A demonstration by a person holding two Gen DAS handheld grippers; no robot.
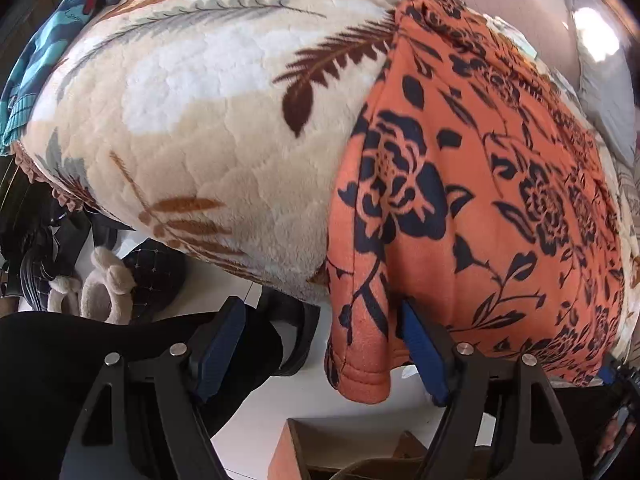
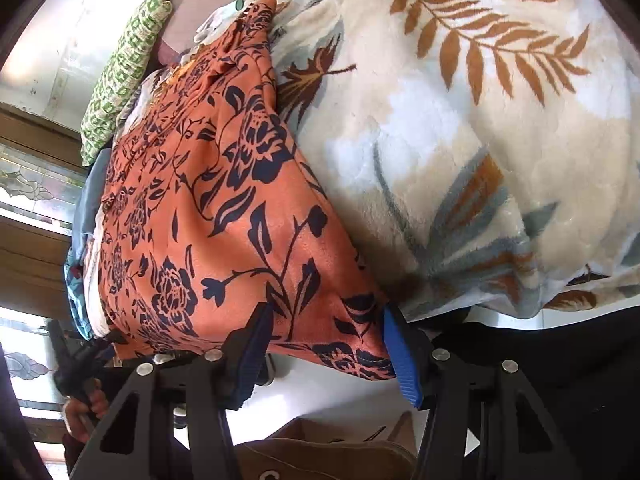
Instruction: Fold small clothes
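An orange garment with a dark blue flower print [image 1: 480, 184] lies spread over a cream leaf-patterned blanket [image 1: 192, 120], its near edge hanging over the bed's front. My left gripper [image 1: 324, 316] is open, its jaws wide apart around the garment's hanging left corner, without pinching it. In the right wrist view the same garment [image 2: 208, 216] lies on the blanket [image 2: 480, 152]. My right gripper [image 2: 326, 324] is open, its blue pads on either side of the garment's near hem.
A green patterned cloth [image 2: 128, 64] and blue fabric [image 1: 36, 64] lie at the bed's far side. Below the bed edge are slippers and plush items [image 1: 104, 284], a cardboard box [image 1: 320, 452] and a brown shoe [image 2: 320, 456] on the white floor.
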